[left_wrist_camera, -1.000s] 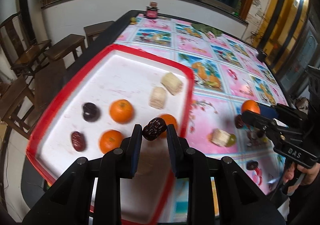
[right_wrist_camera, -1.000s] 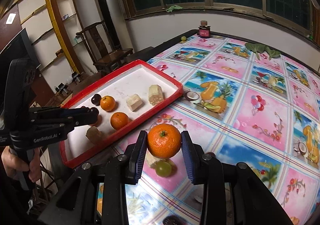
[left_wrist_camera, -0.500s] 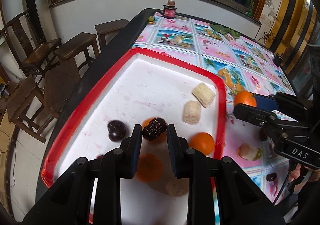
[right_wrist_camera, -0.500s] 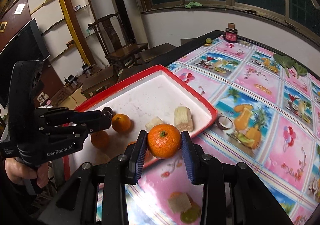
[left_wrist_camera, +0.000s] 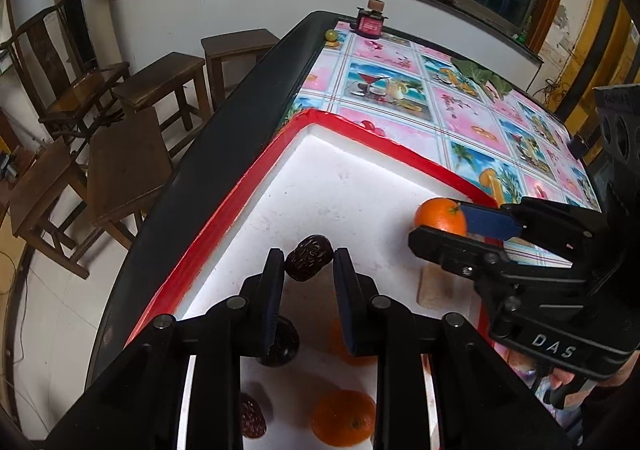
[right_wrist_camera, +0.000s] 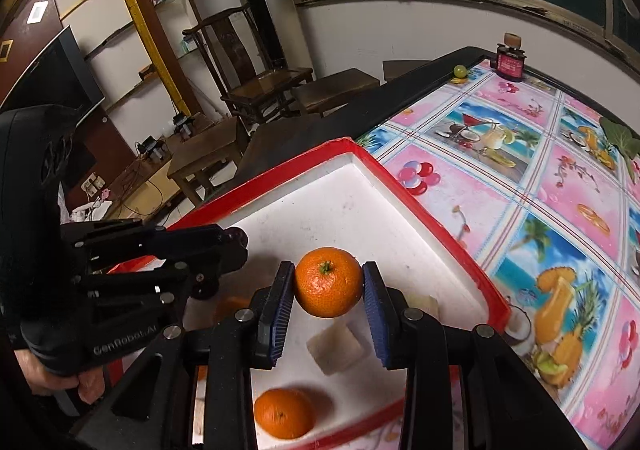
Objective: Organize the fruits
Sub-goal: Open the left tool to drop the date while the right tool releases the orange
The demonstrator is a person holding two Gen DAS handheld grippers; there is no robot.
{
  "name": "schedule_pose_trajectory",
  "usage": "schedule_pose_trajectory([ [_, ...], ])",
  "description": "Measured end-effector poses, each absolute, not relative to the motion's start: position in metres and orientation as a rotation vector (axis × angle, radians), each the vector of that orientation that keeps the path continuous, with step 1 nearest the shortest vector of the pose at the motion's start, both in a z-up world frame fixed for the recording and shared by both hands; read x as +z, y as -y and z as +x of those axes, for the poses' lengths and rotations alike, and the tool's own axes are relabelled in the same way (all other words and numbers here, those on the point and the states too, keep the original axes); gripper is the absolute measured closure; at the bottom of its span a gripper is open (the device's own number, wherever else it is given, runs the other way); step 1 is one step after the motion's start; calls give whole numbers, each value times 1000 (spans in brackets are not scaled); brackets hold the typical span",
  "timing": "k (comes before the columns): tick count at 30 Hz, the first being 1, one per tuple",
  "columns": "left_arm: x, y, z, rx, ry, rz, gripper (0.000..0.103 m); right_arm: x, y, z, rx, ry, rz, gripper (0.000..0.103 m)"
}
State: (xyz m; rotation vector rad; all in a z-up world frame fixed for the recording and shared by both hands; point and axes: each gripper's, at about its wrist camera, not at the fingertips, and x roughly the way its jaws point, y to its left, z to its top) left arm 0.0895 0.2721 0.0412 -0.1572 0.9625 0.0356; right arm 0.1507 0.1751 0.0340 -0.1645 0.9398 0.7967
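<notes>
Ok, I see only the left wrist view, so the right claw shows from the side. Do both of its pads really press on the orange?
Observer: Yes. In the right wrist view the right claw has one pad on each side of the orange, which hangs above the tray.
Operator: And below it I see only one pale piece. Is that all?
Observer: No, there are two. A pale cube appears just below the orange, and a second pale piece lies beside the claw's right finger.
</notes>
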Motion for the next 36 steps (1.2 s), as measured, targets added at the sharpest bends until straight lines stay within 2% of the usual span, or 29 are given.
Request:
schedule_pose_trajectory([
  [19, 20, -273, 106, 39, -1016, -162, 80, 3, -185, 162, 772, -996, -187, 68],
  [29, 19, -275, 104, 33, -1011, -176, 79, 5, -183, 156, 768, -993, -189, 67],
  [30, 19, -275, 104, 31, -1010, -177, 73, 7, -182, 155, 767, -990, -188, 67],
  [31, 19, -275, 103, 31, -1008, -179, 68, 10, -179, 152, 771, -986, -181, 61],
  [33, 20, -276, 100, 40, -1001, -182, 46, 16, -174, 148, 775, -970, -167, 51],
  [36, 22, -275, 97, 46, -992, -185, 43, 27, -164, 136, 786, -935, -148, 47],
])
